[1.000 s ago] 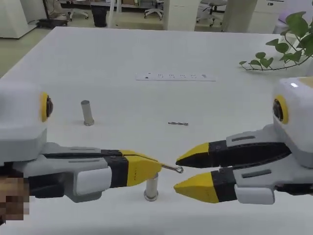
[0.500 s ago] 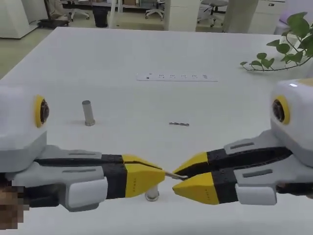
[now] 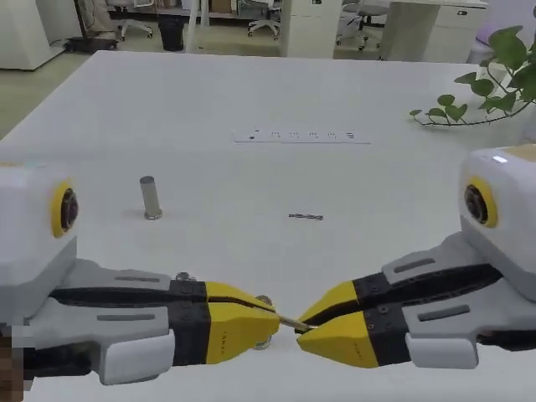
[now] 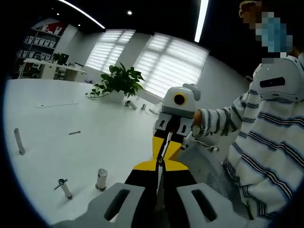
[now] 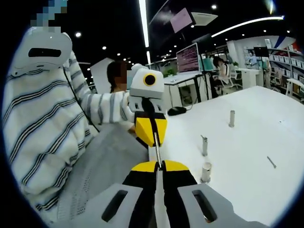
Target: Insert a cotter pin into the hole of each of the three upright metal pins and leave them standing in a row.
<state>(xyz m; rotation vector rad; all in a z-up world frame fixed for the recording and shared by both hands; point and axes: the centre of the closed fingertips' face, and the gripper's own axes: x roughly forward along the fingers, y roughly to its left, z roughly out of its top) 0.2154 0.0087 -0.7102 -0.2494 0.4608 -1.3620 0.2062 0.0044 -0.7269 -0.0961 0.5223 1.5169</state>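
Cotter pin [image 3: 292, 322], held at 6 o'clock above the worktop [image 3: 251, 100], bridges left gripper [image 3: 270, 320] and right gripper [image 3: 303, 328]; both pairs of fingers are clamped on it. Likely light, thin, slippery, bendable: grip near the looped head.

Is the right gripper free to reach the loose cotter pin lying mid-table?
Likely not yet: the right gripper is shut on the shared cotter pin, with the left gripper clamping its other end. The table toward the loose cotter pin looks unobstructed.
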